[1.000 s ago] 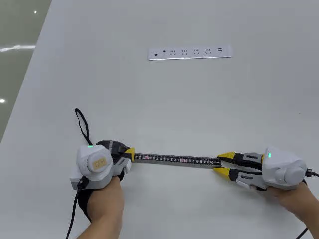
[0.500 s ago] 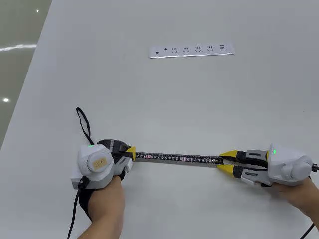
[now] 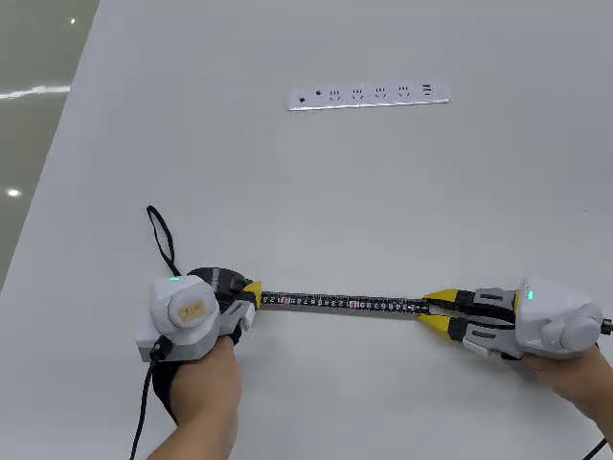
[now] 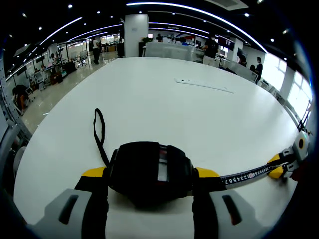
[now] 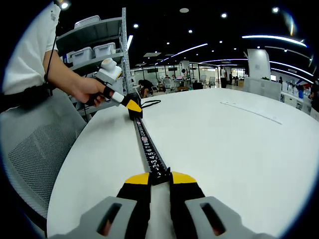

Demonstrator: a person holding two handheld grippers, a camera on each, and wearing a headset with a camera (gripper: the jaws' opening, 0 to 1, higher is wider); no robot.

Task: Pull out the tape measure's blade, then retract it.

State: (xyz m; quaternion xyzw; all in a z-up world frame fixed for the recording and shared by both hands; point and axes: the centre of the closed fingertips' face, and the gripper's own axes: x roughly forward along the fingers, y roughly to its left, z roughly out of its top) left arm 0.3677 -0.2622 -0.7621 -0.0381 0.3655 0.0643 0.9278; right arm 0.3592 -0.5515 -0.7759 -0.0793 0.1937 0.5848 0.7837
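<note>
The left hand-held gripper [image 4: 150,173] clamps the black tape measure case [image 4: 144,159] on the white table [image 3: 383,192]. The right hand-held gripper [image 5: 160,178] pinches the tip of its extended dark numbered blade [image 5: 146,142].

Right gripper [image 3: 431,310] fingers [image 3: 441,296] closed onto blade [image 3: 340,305] tip, shifted right

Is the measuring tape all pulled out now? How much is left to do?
About halfway, I'd say. Done: the blade is out, stretched flat over the table. In hand: the left gripper is shut on the tape measure's case, and the right gripper pinches the blade's end. Left: letting the blade slide back into the case.
</note>
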